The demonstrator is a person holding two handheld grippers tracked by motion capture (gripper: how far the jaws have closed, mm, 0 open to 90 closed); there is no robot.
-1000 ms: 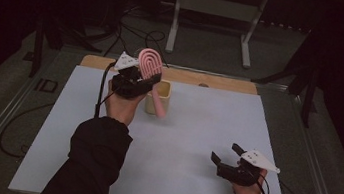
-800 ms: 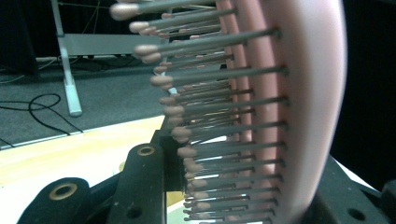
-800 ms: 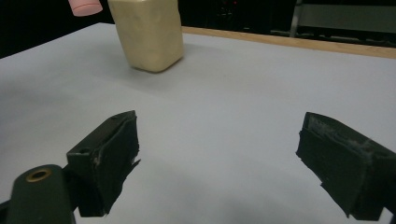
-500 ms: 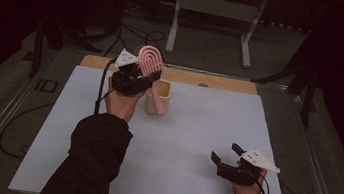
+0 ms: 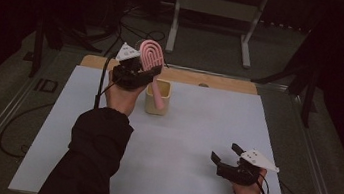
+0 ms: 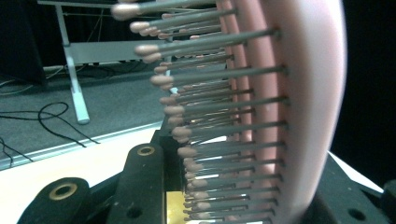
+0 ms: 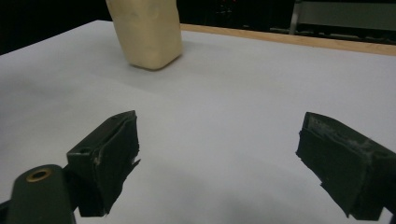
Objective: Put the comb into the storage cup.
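My left gripper (image 5: 144,69) is shut on a pink hairbrush (image 5: 152,59), gripping its oval head, and holds it over the cream cup (image 5: 158,97) at the back of the white table. The brush handle slants down in front of the cup's mouth. In the left gripper view the brush's grey, pink-tipped bristles (image 6: 210,116) and pink back (image 6: 308,107) stand between the jaws. My right gripper (image 5: 226,153) rests low at the front right of the table, open, with nothing between its fingers. In the right gripper view the cup (image 7: 145,32) stands far off to the upper left.
The white table sheet (image 5: 196,130) has a wooden strip (image 5: 222,82) along its far edge. A metal stand (image 5: 211,11) and loose cables (image 5: 119,19) lie on the floor behind. Metal rails run along both table sides.
The left hand has shifted slightly with the brush over the cup; the handle sits a little deeper toward the cup. The right hand has not moved.
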